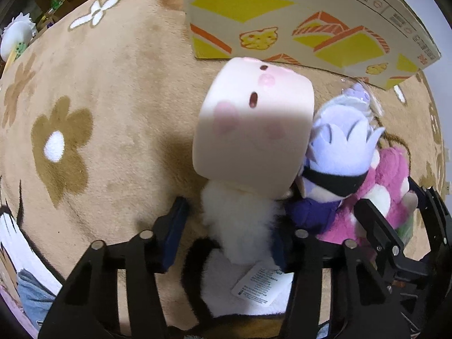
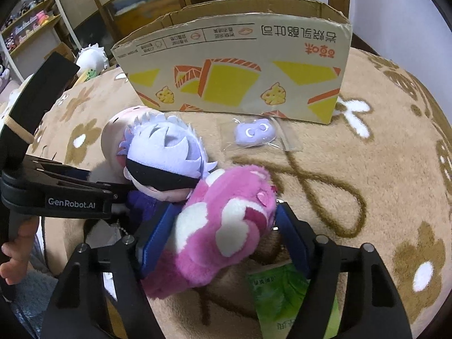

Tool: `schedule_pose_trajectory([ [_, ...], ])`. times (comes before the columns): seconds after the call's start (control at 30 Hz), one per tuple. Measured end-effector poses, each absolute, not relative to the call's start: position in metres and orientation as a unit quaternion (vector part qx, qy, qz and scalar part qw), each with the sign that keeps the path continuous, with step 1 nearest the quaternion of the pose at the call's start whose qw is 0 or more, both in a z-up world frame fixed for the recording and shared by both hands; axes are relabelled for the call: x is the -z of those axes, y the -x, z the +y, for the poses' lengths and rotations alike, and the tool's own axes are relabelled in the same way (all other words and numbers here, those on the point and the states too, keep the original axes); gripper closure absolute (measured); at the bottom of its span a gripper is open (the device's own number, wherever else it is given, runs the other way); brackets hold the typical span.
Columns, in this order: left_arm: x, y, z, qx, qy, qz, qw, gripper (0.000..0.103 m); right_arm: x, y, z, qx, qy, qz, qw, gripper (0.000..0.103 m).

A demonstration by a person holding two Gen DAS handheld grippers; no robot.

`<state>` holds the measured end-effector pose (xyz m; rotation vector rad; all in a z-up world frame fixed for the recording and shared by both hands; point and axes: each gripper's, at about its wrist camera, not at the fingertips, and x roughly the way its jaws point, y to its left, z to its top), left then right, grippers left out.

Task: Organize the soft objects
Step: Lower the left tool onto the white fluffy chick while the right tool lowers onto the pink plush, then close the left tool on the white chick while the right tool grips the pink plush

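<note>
A white marshmallow-headed plush [image 1: 251, 130] with a fluffy white body lies between the fingers of my left gripper [image 1: 228, 226], which stands open around it with a gap on the left side. A lilac-haired blindfolded plush [image 1: 339, 152] [image 2: 163, 155] lies just to its right. A pink and white plush [image 2: 226, 226] [image 1: 389, 186] sits between the blue pads of my right gripper [image 2: 220, 231], which is closed against it. An open cardboard box [image 2: 240, 65] [image 1: 296, 19] with yellow and orange print stands behind the toys.
A small lilac toy in a clear bag [image 2: 254, 132] lies in front of the box. A green packet [image 2: 285, 291] lies under my right gripper. All rest on a tan flower-patterned rug [image 1: 99, 118]. Shelves and another white plush [image 2: 93, 56] are at the back left.
</note>
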<state>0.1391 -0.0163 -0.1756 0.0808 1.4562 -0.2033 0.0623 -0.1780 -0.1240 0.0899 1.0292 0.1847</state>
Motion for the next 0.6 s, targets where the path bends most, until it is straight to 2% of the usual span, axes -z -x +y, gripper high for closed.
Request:
schedule_pose_trajectory([
  [0.2, 0.174, -0.13, -0.008, 0.1, -0.022, 0.659, 0.745, 0.075, 0.119, -0.057, -0.173, -0.086, -0.025, 0.482, 0.871, 0.032],
  [0.23, 0.173, -0.129, -0.008, 0.103, -0.02, 0.657, 0.746, 0.075, 0.117, -0.057, -0.174, -0.086, -0.024, 0.481, 0.872, 0.036],
  [0.6, 0.156, -0.11, 0.006, 0.105, -0.013, 0.637, 0.763, 0.075, 0.1, -0.047, -0.183, -0.059, -0.009, 0.445, 0.894, 0.043],
])
